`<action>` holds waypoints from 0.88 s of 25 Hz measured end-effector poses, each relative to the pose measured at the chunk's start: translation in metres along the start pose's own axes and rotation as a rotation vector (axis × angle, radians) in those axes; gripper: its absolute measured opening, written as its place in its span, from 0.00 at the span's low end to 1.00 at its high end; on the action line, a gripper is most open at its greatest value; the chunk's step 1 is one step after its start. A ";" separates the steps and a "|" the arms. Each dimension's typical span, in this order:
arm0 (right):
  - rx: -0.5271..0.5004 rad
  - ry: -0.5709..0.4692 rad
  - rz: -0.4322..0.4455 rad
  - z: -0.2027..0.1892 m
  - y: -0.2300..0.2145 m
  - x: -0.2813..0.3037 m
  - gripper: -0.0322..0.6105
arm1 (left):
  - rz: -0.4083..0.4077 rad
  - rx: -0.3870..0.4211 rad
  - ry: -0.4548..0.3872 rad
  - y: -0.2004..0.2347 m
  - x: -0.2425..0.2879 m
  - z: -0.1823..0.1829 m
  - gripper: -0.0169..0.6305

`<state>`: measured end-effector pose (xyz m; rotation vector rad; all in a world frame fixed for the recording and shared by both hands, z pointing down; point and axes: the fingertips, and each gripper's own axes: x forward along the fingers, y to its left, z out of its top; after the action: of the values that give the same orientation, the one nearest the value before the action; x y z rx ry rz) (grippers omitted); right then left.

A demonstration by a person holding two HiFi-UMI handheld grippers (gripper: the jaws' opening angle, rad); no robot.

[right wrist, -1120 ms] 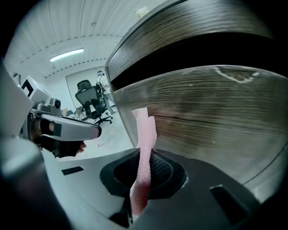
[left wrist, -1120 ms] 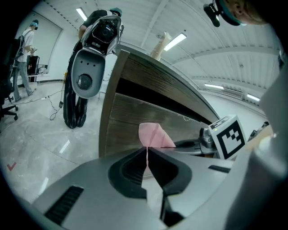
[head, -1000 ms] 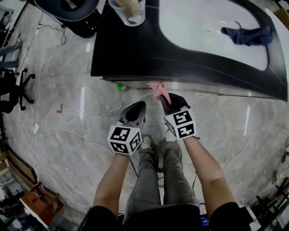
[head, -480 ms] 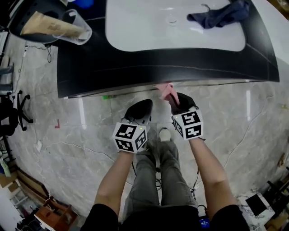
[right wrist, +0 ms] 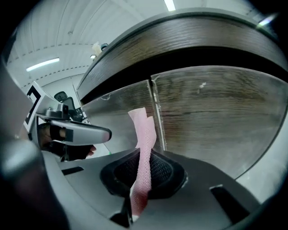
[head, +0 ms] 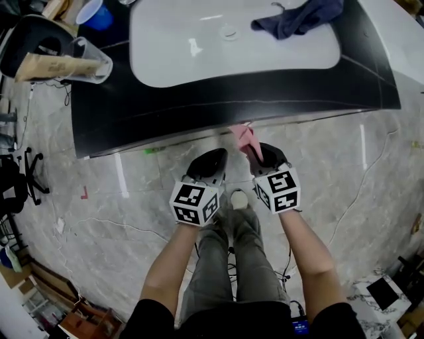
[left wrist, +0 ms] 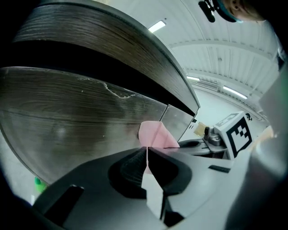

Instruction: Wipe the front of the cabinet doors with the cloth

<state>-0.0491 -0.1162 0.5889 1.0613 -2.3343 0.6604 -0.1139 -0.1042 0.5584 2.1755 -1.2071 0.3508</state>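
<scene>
The right gripper [right wrist: 143, 158] is clamping the pink cloth [right wrist: 145, 133] in its jaws before the cabinet doors [right wrist: 216, 108], which the head view is largely hiding beneath the counter [head: 199, 102], while the left gripper [left wrist: 147, 151], at its 9 o'clock, is pressing empty jaws together.

Clutter lying around the work area

A dark blue rag [head: 298, 18] is lying crumpled on the white countertop [head: 179, 63]. A clear jug [head: 89, 63] holding brown paper [head: 50, 66] is sitting at the counter's left end, near a blue cup [head: 95, 13]. A black office chair [head: 16, 182] is standing on the marbled floor [head: 371, 172], where a small green object [head: 154, 151] is lying.
</scene>
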 end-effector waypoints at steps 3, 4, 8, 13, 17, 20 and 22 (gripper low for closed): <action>-0.046 0.004 0.054 0.001 0.028 0.002 0.12 | 0.023 -0.011 0.000 0.012 -0.012 -0.006 0.05; -0.060 0.007 0.072 0.001 0.038 0.005 0.12 | 0.035 -0.018 -0.002 0.018 -0.018 -0.008 0.05; -0.105 0.029 0.147 -0.004 0.081 0.024 0.12 | 0.104 -0.047 -0.016 0.048 -0.049 -0.020 0.05; -0.154 0.093 0.244 -0.020 0.136 0.055 0.12 | 0.191 -0.100 -0.030 0.089 -0.089 -0.040 0.05; -0.203 0.147 0.306 -0.035 0.177 0.083 0.12 | 0.245 -0.141 -0.058 0.123 -0.116 -0.052 0.05; -0.234 0.164 0.335 -0.037 0.201 0.103 0.12 | 0.280 -0.163 -0.069 0.144 -0.135 -0.062 0.05; -0.254 0.167 0.348 -0.035 0.214 0.115 0.12 | 0.303 -0.173 -0.072 0.157 -0.147 -0.069 0.05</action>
<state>-0.2750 -0.0336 0.6379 0.4748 -2.3949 0.5320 -0.3209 -0.0241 0.5988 1.8741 -1.5530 0.2827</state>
